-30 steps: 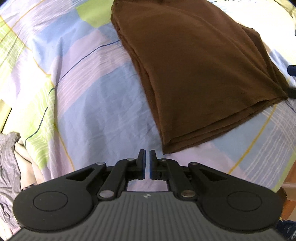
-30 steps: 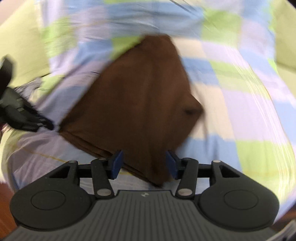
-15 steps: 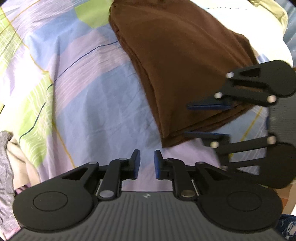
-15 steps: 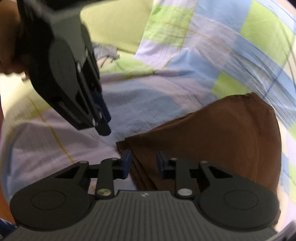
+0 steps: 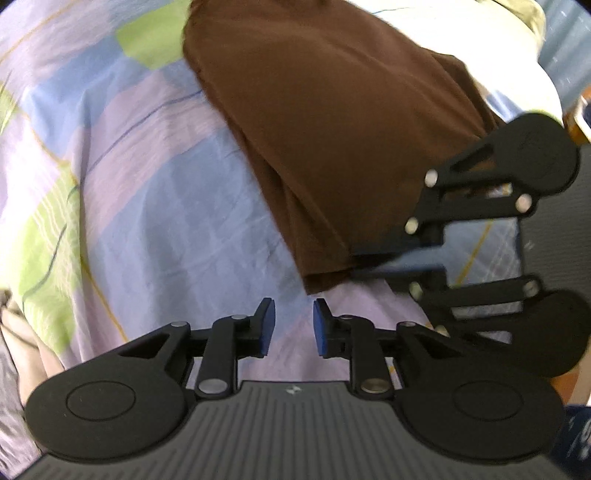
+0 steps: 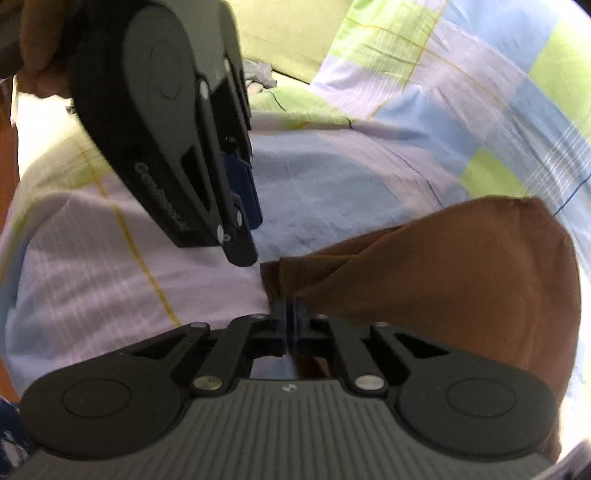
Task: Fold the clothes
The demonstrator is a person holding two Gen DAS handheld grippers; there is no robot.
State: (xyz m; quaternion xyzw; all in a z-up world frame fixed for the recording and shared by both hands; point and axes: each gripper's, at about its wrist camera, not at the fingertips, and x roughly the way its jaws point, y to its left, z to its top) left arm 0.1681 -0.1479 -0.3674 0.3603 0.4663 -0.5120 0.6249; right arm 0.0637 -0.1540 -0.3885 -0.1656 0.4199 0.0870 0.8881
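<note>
A folded brown garment (image 5: 332,122) lies on a checked bedsheet (image 5: 155,206). My left gripper (image 5: 293,325) is open and empty, just short of the garment's near corner. My right gripper (image 6: 291,317) is shut on the garment's near edge (image 6: 461,273), which lifts slightly at the pinch. The right gripper shows in the left wrist view (image 5: 388,262), pinched on that corner from the right. The left gripper shows in the right wrist view (image 6: 247,236), hanging over the sheet beside the corner.
The sheet is pastel blue, lilac and green checks (image 6: 406,74). A heap of grey and cream clothes (image 5: 11,343) lies at the left edge of the bed. A pale pillow or cloth (image 5: 532,22) lies beyond the garment.
My right gripper swung round to the garment's near corner and shut on it. My left gripper opened and drew closer to the same corner.
</note>
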